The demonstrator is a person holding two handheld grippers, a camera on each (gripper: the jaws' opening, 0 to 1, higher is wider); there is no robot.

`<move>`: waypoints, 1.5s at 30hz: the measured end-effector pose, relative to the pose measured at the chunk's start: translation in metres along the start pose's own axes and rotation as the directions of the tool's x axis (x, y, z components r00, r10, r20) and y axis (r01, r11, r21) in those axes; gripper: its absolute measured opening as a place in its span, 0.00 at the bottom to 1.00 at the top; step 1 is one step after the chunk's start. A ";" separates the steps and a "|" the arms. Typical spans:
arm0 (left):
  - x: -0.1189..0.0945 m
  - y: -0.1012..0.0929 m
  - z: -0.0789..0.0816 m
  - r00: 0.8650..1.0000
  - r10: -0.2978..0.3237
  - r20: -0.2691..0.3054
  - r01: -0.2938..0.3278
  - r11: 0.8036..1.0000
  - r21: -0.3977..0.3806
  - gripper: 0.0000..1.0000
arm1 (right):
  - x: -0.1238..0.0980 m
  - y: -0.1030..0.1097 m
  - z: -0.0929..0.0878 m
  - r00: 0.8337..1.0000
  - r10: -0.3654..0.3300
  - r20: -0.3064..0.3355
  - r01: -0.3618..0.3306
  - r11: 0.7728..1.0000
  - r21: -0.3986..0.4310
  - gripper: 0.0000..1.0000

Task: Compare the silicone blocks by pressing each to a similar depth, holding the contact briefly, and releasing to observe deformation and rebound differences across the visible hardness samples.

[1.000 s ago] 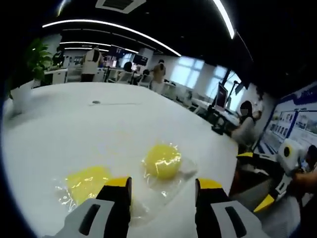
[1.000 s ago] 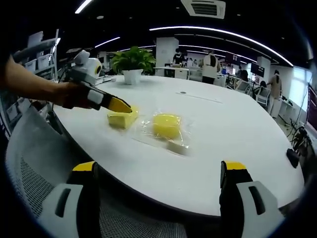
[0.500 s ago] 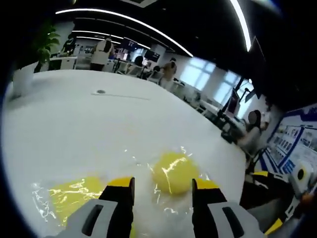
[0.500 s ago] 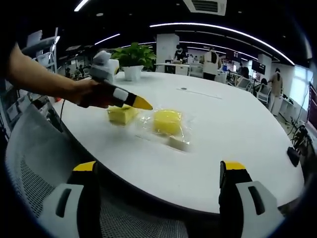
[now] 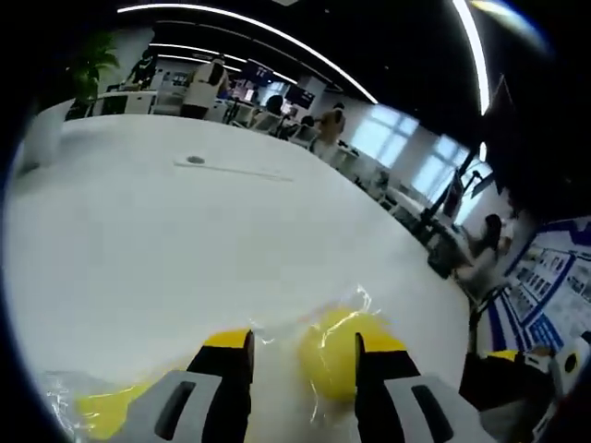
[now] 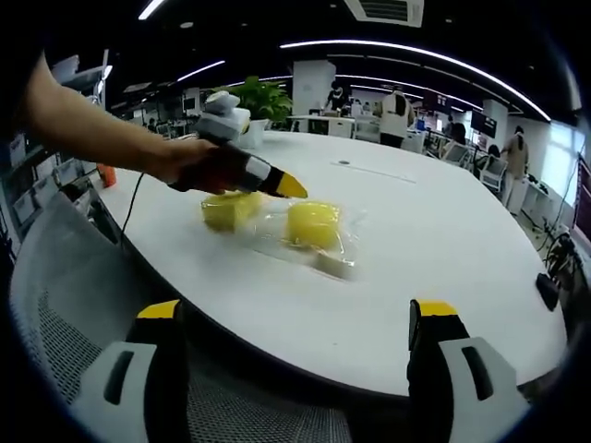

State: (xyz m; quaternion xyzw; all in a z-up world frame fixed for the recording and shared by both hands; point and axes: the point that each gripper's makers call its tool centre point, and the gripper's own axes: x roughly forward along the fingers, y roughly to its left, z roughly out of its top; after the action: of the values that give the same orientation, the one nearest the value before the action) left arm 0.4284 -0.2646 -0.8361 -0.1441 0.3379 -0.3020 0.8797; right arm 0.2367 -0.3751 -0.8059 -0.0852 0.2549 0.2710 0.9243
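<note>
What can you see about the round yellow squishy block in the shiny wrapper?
The round yellow block is a soft-looking, puck-shaped piece, bright yellow and smooth, sealed in a crinkly clear plastic bag that spreads flat around it. It lies on the white table, with a second yellow block just beside it. The left gripper hangs right over it, yellow tips pointed at its top; whether they touch cannot be told. In the left gripper view it sits between the jaws, nearer one.

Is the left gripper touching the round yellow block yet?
Cannot tell. In the right gripper view the left gripper hangs just over the round yellow block, but no gap or contact shows plainly.
</note>
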 end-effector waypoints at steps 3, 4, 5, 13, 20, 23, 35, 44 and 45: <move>0.004 -0.001 0.000 1.000 -0.005 -0.003 0.005 1.000 -0.026 0.43 | 0.000 0.000 0.000 1.000 0.000 -0.002 0.000 1.000 0.000 0.94; 0.006 0.001 0.001 1.000 -0.003 -0.004 0.003 1.000 -0.026 0.43 | 0.000 0.000 0.000 1.000 0.000 -0.002 0.000 1.000 0.000 0.94; 0.007 0.002 0.001 1.000 -0.002 -0.008 0.001 1.000 -0.025 0.43 | 0.000 0.000 0.000 1.000 0.000 -0.002 0.000 1.000 0.000 0.94; 0.015 0.010 0.004 1.000 0.009 -0.017 -0.010 0.999 -0.054 0.39 | 0.000 0.000 0.000 1.000 0.002 0.003 -0.002 1.000 -0.001 0.93; 0.020 0.012 0.007 0.999 0.018 -0.034 -0.020 0.999 -0.036 0.32 | 0.000 0.000 0.001 1.000 0.008 0.005 -0.008 1.000 -0.002 0.93; 0.023 0.011 0.007 0.999 0.016 -0.043 -0.017 0.999 -0.029 0.28 | 0.000 0.000 0.000 1.000 0.007 0.006 -0.007 1.000 -0.001 0.92; 0.035 0.016 0.006 0.998 0.020 -0.065 -0.024 0.998 -0.066 0.23 | 0.000 0.000 -0.001 1.000 0.009 0.002 -0.009 1.000 0.001 0.92; 0.038 0.016 0.006 0.997 0.012 -0.074 -0.016 0.999 -0.052 0.10 | 0.001 0.001 -0.001 1.000 0.011 0.000 -0.011 1.000 0.002 0.92; 0.038 0.015 0.006 0.997 0.009 -0.074 -0.013 0.999 -0.049 0.09 | 0.001 0.000 -0.001 1.000 0.011 0.000 -0.011 1.000 0.003 0.91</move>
State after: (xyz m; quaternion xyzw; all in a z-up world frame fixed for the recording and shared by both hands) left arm 0.4618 -0.2764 -0.8578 -0.1527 0.3782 -0.2940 0.8644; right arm 0.2369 -0.3745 -0.8072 -0.0827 0.2556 0.2756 0.9230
